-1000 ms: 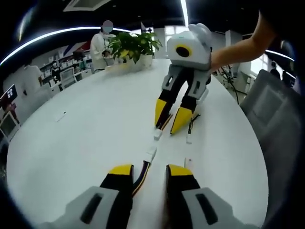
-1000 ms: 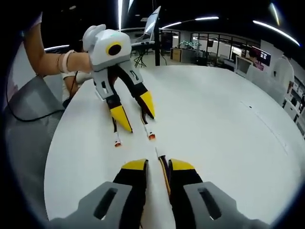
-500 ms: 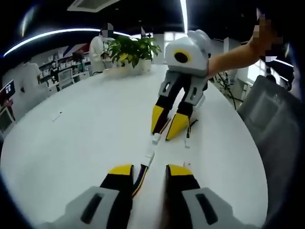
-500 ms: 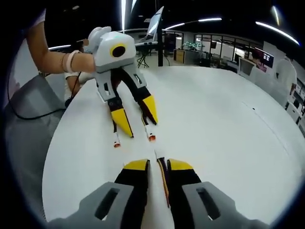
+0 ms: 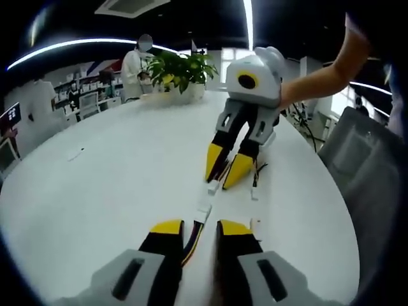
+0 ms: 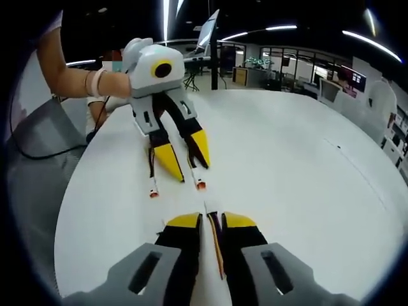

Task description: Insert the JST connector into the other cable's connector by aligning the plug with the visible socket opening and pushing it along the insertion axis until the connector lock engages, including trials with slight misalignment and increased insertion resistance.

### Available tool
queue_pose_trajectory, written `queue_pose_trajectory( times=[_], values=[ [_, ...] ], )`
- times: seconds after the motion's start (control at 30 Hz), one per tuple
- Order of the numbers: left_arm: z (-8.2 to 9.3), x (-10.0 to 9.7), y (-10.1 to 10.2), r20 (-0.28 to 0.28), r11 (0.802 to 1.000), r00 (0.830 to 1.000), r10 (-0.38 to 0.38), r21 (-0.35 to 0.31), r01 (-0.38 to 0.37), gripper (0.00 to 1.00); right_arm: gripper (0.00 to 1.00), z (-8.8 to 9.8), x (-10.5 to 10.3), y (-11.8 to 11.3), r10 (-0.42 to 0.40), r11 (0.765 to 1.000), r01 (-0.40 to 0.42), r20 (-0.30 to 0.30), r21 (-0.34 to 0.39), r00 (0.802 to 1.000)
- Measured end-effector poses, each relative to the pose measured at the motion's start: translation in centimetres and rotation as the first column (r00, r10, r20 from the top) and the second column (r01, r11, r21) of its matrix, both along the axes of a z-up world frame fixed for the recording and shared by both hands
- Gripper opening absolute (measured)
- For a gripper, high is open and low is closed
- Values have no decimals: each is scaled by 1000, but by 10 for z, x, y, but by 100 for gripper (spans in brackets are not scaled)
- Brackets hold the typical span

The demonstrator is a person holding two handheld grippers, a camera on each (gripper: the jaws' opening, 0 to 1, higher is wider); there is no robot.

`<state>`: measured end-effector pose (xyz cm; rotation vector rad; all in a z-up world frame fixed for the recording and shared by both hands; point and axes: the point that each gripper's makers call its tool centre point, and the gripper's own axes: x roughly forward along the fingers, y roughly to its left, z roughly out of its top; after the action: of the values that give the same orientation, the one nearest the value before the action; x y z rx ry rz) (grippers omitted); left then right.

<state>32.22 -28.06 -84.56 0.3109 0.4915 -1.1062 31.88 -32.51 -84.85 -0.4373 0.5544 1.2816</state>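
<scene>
Tongs of the left hand (image 5: 192,228) clamped on a black, red and yellow cable (image 5: 193,231), white JST connector (image 5: 204,210) poking out ahead of the yellow tips, low over the white counter (image 5: 115,166). Facing them, right tongs (image 5: 225,172) gripping the other cable, its white connector (image 5: 213,187) just ahead of the first one, the two nearly end to end with a small gap between. Two spare white connectors on thin leads beside them: one (image 5: 255,194) near the right tongs, one (image 5: 256,224) by the left tongs' jaw. Potted green plant (image 5: 178,67) at the counter's far edge, person in white (image 5: 135,67) behind it.

Right gripper view: right tongs (image 6: 211,221) pinched on a cable (image 6: 215,239), plug tip just past the yellow tips. Left tongs (image 6: 185,159) opposite, tips near together with a cable between; too small there to judge the grip. Red-tipped connector ends at (image 6: 201,185) and (image 6: 153,193) on the counter (image 6: 287,166). Grey chair (image 6: 38,172) to one side
</scene>
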Motion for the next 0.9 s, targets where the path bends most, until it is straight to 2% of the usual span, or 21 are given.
queue_pose_trajectory(
  times=[0.3,0.67,0.73,0.83,0.9],
  values=[
    [2,2,-1,12,999,1000,15,-29,-15,11,7,0,2,-2,8,1000,-8,-4,18,1000],
    [5,-3,-1,13,999,1000,8,-33,-8,9,2,0,4,-4,-3,1000,3,-10,23,1000],
    [5,0,0,15,999,1000,15,-51,-14,8,2,0,4,-5,-5,1000,6,-8,26,1000],
    [5,-1,-1,42,1000,999,3,-20,-2,5,2,-2,6,-6,-16,1000,16,-18,24,1000],
    [4,-5,-4,32,1000,999,-3,-24,4,1,2,-2,6,-6,-10,1000,10,-13,17,1000]
  ],
)
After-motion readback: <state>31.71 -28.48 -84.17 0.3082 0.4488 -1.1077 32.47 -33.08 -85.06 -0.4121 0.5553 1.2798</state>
